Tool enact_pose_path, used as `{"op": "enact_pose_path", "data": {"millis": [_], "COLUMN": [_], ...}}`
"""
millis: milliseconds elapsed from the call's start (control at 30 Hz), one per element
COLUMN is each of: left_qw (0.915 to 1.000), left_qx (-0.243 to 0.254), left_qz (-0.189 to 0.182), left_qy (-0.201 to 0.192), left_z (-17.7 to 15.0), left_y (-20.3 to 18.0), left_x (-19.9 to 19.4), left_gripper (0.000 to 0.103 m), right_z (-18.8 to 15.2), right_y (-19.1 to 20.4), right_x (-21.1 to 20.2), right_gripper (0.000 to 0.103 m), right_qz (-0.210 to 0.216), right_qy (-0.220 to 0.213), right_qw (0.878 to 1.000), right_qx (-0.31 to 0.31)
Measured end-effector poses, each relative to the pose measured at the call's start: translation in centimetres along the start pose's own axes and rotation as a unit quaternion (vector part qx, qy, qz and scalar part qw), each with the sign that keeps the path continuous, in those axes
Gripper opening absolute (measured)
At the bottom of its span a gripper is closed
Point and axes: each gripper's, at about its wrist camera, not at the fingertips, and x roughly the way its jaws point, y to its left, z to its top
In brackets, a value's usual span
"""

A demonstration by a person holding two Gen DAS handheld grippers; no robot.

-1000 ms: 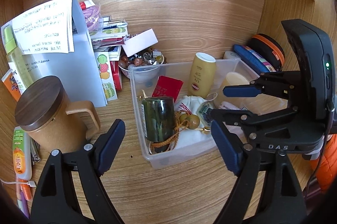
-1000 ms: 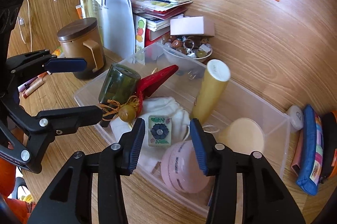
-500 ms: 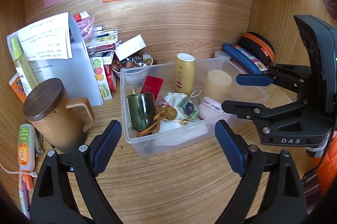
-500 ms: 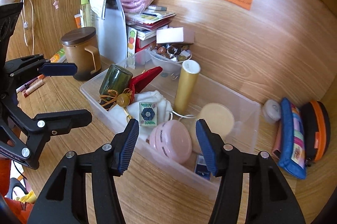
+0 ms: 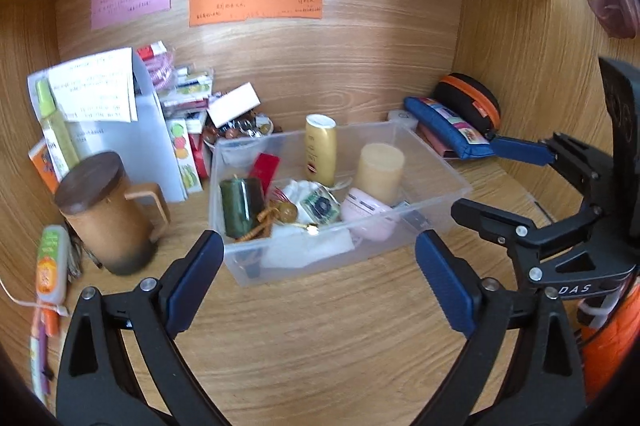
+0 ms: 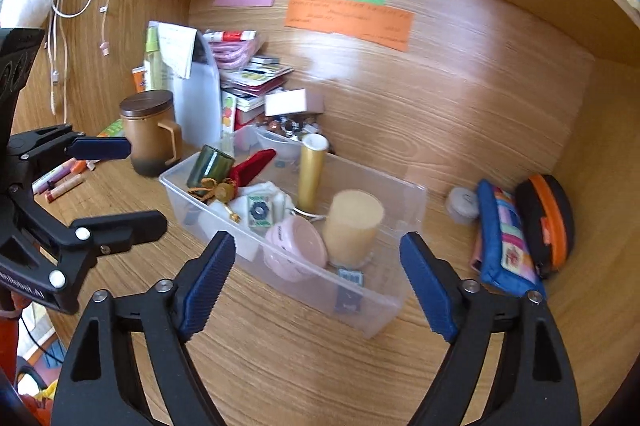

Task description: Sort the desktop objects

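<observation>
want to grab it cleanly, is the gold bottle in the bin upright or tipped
Upright: the gold bottle stands on its base in the clear bin, white cap on top.

Seen along the right gripper [image 6: 316,290]: jaws spread wide, nothing between them, hovering over bare wooden desk [image 6: 304,366] just short of a clear plastic bin [image 6: 384,310]. Inside the bin — a pink round case [image 6: 294,246], a cream cylinder [image 6: 352,226], an upright gold bottle [image 6: 311,171], a dark green jar [image 6: 210,165] tilted at the far end. Off to the left, the left gripper [image 6: 116,185], also open and empty. Beyond it, a brown lidded mug [image 6: 150,129]. At right — a blue pouch [image 6: 506,238] beside a black-and-orange case [image 6: 548,222].
</observation>
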Motion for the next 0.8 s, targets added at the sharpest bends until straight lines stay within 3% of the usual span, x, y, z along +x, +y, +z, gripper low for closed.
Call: {"op": "enact_pose_path", "data": {"millis": [200,400,667,800], "left_qw": [0.9992,0.9982,0.9937,0.9942], "left_qx": [-0.010,-0.039,-0.043,-0.048], "left_qz": [0.039,0.037,0.095,0.093], "left_qy": [-0.009,-0.024,-0.039,-0.027], "left_z": [-0.8,-0.9,-1.9,-2.9], "left_y": [-0.6,-0.9,-0.8,-0.5], "left_x": [-1.0,-2.1,-2.6,-1.7], "left_gripper": [0.098,0.098,0.099,0.101], "right_z": [-2.0,-3.5,-4.3,-4.3], "right_y": [-0.5,-0.4,-0.8,-1.0], "right_x": [-1.3,-2.1,-1.5,-1.4], "right_gripper": [0.101,0.103,0.103,0.103], "right_qz": [-0.056,-0.103,-0.086,-0.082], "right_qy": [-0.006,-0.018,-0.008,-0.006], "right_qw": [0.998,0.993,0.989,0.989], "right_qx": [0.024,0.058,0.117,0.126]}}
